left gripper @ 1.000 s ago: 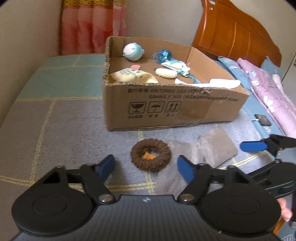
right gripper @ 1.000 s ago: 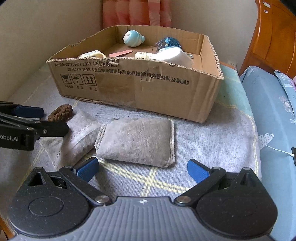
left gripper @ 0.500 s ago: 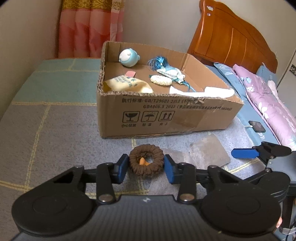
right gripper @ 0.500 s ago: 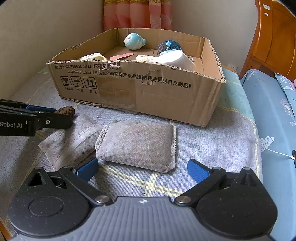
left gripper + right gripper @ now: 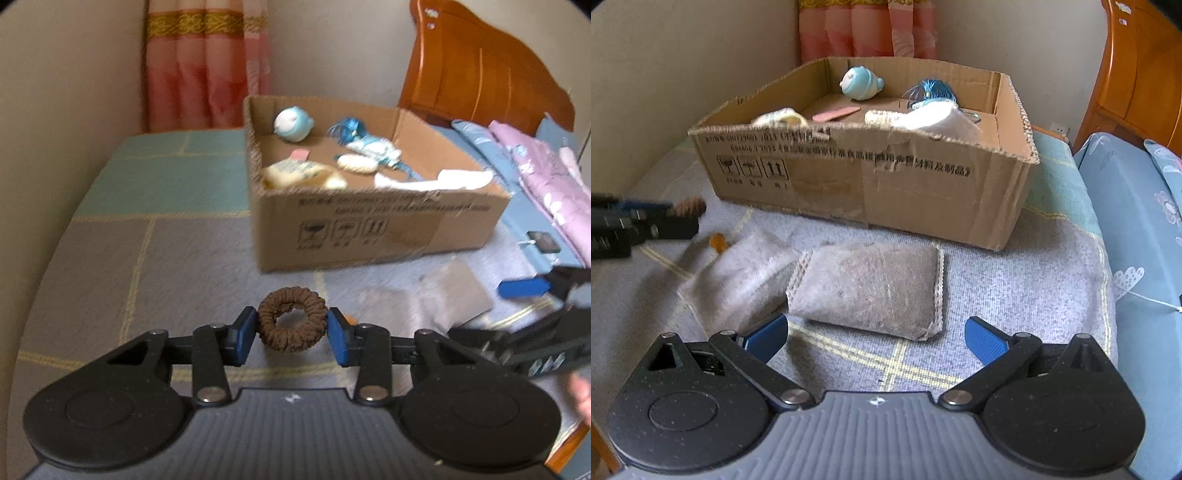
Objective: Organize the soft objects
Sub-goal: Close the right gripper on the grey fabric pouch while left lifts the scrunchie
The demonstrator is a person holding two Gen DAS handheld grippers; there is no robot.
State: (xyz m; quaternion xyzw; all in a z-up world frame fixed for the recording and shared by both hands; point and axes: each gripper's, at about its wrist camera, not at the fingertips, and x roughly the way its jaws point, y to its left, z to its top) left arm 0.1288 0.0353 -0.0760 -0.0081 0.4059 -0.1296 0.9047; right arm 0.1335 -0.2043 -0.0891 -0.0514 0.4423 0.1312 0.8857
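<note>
My left gripper (image 5: 291,332) is shut on a brown fabric scrunchie (image 5: 291,324) and holds it lifted above the grey bedspread; it also shows in the right wrist view (image 5: 687,207). A small orange piece (image 5: 717,242) lies on the bedspread below it. My right gripper (image 5: 875,339) is open and empty, just in front of a grey padded pouch (image 5: 871,288). A second, flatter grey pouch (image 5: 738,277) lies to its left. The open cardboard box (image 5: 871,177) stands behind, holding a blue plush fish (image 5: 860,83), a blue tassel (image 5: 932,90) and white cloth (image 5: 938,116).
The bed's wooden headboard (image 5: 480,74) rises at the right. Blue and pink bedding (image 5: 535,162) lies right of the box, with a small dark device (image 5: 543,242) on it. A wall and pink curtain (image 5: 207,62) stand behind the box.
My left gripper closed on the scrunchie and lifted it off the bedspread, leaving the orange piece behind. My right gripper stayed open near the grey pouch.
</note>
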